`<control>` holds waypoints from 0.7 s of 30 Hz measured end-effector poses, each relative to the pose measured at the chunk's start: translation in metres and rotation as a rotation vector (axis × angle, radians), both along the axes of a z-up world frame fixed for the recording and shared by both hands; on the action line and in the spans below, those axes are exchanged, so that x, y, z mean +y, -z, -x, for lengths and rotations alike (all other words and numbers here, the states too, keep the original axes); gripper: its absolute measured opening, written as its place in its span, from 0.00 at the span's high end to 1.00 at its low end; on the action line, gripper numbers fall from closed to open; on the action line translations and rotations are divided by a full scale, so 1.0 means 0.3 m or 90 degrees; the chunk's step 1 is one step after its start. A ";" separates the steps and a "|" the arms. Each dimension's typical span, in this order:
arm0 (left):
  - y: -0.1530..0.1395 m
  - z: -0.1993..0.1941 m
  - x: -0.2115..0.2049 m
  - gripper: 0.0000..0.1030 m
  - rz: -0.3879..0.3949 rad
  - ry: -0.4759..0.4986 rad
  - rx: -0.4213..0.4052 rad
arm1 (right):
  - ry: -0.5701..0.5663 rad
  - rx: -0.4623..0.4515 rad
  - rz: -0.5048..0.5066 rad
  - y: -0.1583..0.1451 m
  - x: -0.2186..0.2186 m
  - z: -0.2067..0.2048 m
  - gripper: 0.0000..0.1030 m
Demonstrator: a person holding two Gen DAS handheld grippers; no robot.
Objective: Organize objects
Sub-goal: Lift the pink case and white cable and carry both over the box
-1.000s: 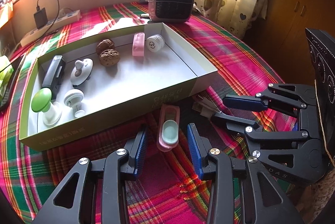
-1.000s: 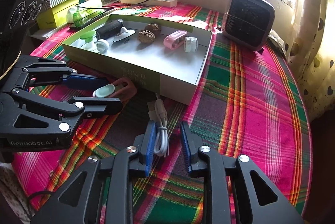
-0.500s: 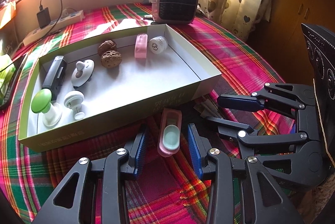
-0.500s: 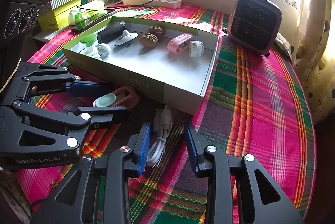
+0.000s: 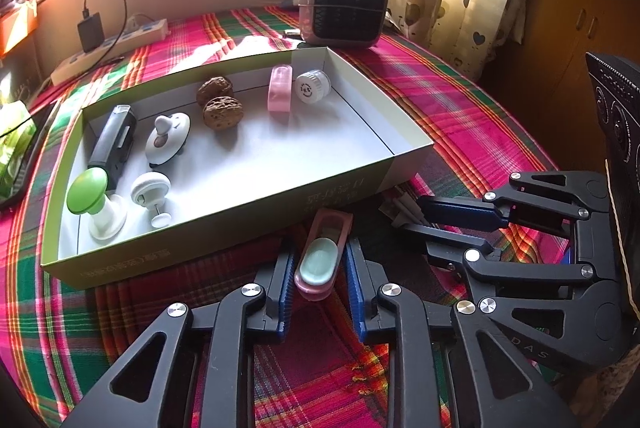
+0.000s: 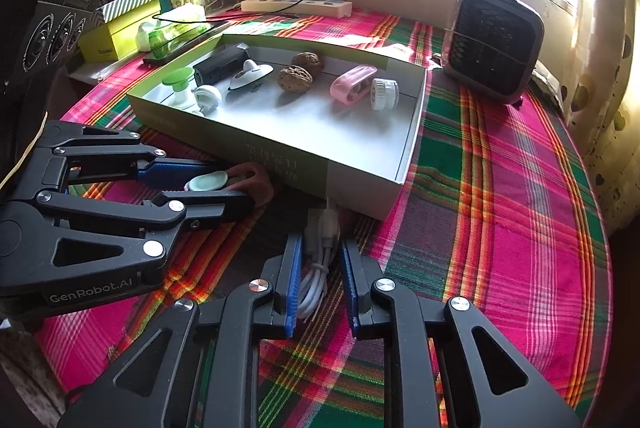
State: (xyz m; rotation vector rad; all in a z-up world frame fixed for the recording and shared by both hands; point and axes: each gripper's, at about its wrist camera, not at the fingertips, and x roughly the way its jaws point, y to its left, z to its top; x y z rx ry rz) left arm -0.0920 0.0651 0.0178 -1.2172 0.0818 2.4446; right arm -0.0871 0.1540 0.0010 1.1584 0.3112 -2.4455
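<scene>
Plaid-clothed table [image 5: 460, 132] carries the sorting box [image 5: 224, 224]. Just outside its near wall, the left claw [image 5: 318, 274] has just closed onto the pink clip [image 5: 320, 260]; the right claw [image 6: 320, 280] likewise pinches the white cable [image 6: 316, 268], apparently for boxing.

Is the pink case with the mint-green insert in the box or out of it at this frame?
Out. The pink case with the mint-green insert lies on the plaid tablecloth before the shallow cardboard box, between the left gripper pads.
</scene>
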 end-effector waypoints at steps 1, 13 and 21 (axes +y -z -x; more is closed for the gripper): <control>0.000 0.000 0.001 0.80 0.001 0.001 0.000 | 0.001 0.000 0.000 0.000 -0.001 -0.001 0.81; -0.009 -0.011 -0.006 0.85 -0.003 0.004 0.004 | 0.009 -0.001 0.006 -0.002 0.001 -0.012 0.82; -0.029 -0.029 -0.016 0.85 -0.013 0.004 0.012 | 0.013 0.002 0.019 -0.015 0.003 -0.027 0.82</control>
